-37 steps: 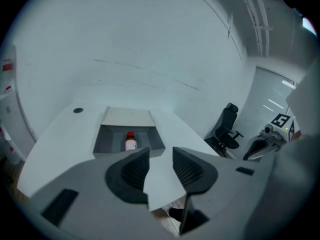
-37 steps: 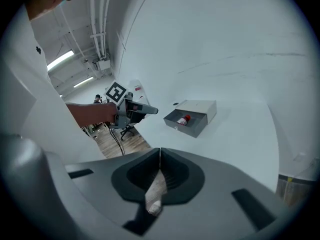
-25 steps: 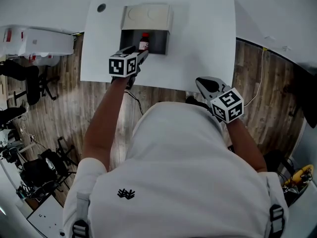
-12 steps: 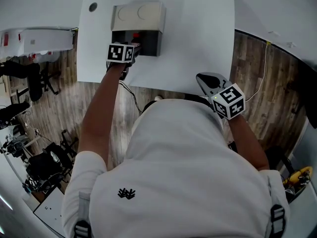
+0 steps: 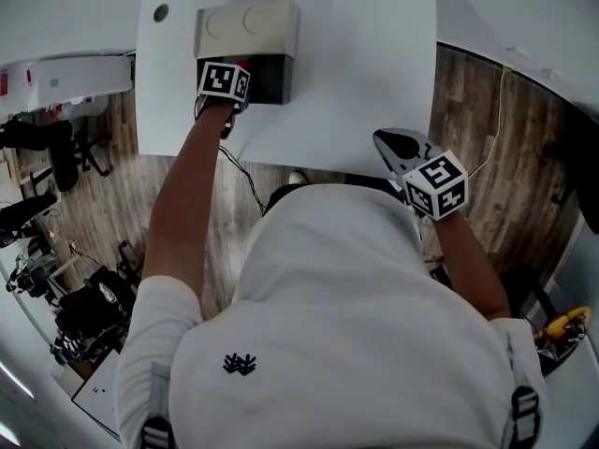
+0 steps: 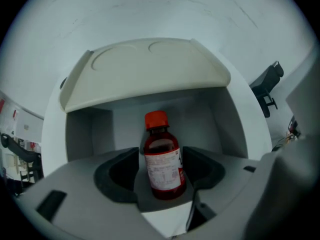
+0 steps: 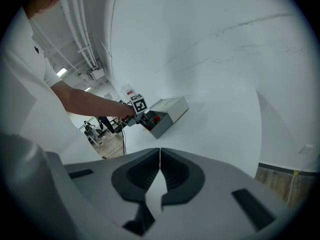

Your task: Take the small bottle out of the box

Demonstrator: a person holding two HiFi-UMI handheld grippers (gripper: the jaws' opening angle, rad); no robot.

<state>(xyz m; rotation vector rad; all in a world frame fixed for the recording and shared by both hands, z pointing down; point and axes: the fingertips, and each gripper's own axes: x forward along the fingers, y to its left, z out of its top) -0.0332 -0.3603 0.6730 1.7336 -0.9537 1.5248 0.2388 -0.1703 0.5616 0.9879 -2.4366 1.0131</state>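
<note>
A small dark red bottle (image 6: 161,159) with a red cap and a white label stands upright inside the open beige box (image 6: 150,69) on the white table (image 5: 356,64). My left gripper (image 6: 162,165) points straight down into the box (image 5: 248,28). Its jaws have just been closing, and the bottle now stands between the two pads with a thin gap on each side. In the head view the left gripper (image 5: 241,84) hides the bottle. My right gripper (image 7: 160,171) is shut and empty, held off the table's near right edge (image 5: 393,143); from there the box (image 7: 167,111) looks small and far.
The box's lid is folded back toward the far side. A dark round hole (image 5: 161,12) sits in the table's far left corner. Wooden floor with a chair (image 5: 56,157) and a cable (image 5: 491,129) surrounds the table.
My left gripper has gone forward and down into the box and now covers the bottle in the head view. The right gripper has shifted a little.
</note>
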